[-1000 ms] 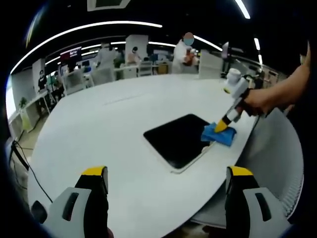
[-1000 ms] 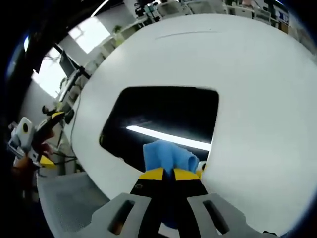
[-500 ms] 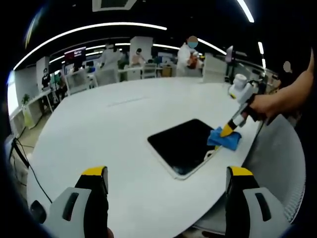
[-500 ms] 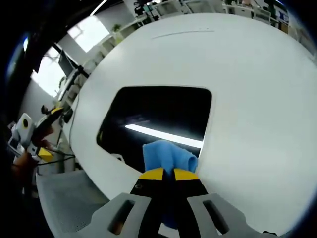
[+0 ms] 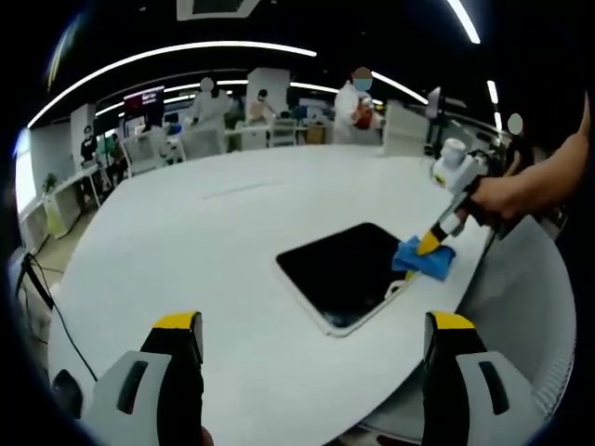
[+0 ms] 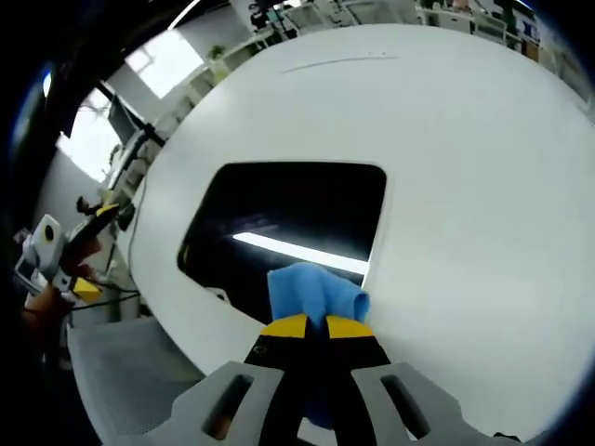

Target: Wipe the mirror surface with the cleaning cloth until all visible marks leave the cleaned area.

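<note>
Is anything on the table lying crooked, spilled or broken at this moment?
Nothing stands out. The mirror lies flat on the white table, and the right gripper presses the blue cloth on the mirror's edge.

The left hand-held gripper (image 5: pixel 314 372) has two broad grey jaws with dark slots and yellow-capped black tips. The right hand-held gripper (image 6: pixel 316 327) shows matching grey jaws, black inner faces and yellow tips.
</note>
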{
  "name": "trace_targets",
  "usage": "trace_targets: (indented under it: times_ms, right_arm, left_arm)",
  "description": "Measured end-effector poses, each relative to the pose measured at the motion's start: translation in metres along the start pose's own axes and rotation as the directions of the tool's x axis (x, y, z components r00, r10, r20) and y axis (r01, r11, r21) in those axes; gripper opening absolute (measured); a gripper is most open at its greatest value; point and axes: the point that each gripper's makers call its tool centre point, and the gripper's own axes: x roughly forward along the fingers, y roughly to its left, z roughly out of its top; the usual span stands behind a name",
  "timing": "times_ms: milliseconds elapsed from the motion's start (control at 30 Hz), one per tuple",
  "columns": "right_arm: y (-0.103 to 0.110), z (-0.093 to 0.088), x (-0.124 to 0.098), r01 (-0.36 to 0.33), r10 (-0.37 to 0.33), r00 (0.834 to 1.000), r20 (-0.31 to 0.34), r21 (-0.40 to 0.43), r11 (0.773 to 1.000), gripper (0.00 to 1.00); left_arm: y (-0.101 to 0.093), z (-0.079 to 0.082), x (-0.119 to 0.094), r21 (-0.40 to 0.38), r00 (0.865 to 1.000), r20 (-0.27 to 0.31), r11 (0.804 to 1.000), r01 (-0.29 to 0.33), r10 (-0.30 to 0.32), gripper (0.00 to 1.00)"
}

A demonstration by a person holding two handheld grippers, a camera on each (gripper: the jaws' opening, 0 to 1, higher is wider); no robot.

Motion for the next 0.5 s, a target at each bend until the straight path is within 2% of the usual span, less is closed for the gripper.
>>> trace_targets:
  times_ms: [500]
  right_arm:
    - [-0.0013,0.0026,0.0007,0.007,-0.007,1.0,0.002,0.004,1.0,0.0]
  left_arm:
    - [0.0004,-0.0035,-0.0021,-0.003,1.0,-0.004,1.0,-0.011,0.011,0.99]
